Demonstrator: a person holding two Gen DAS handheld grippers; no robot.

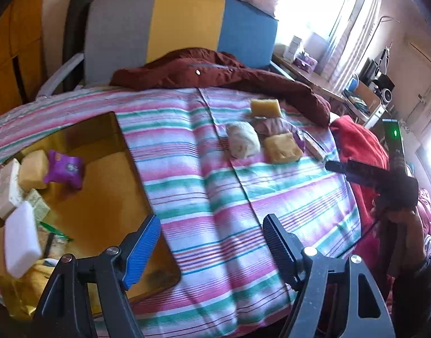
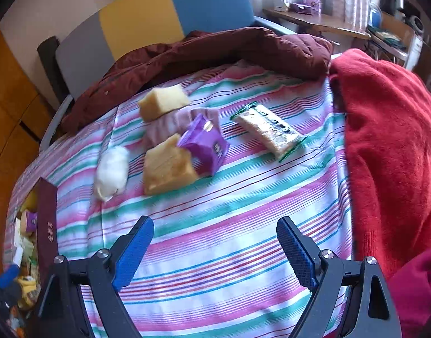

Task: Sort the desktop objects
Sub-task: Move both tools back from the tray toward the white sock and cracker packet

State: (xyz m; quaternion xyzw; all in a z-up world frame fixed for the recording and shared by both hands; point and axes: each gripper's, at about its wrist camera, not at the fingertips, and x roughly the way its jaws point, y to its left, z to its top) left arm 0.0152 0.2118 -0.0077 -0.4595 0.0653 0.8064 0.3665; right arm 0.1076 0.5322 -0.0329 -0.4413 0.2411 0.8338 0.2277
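Sponges (image 2: 166, 166), purple packet (image 2: 205, 143) on bedspread (image 2: 243, 211)

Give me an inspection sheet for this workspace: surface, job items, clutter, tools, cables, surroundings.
Surface: striped bedsheet, creased.
Job's things: two yellow sponges, purple packet, white wad, green-edged sachet and a pinkish cloth loose on the sheet; gold box already holds a white block, a purple packet and other packs.
Clutter: maroon jacket, red blanket.
Grippers: left tool open, empty; right tool open, empty.
Cables: nothing seen.
Surroundings: grey-yellow-blue headboard, cluttered desk by a bright window.
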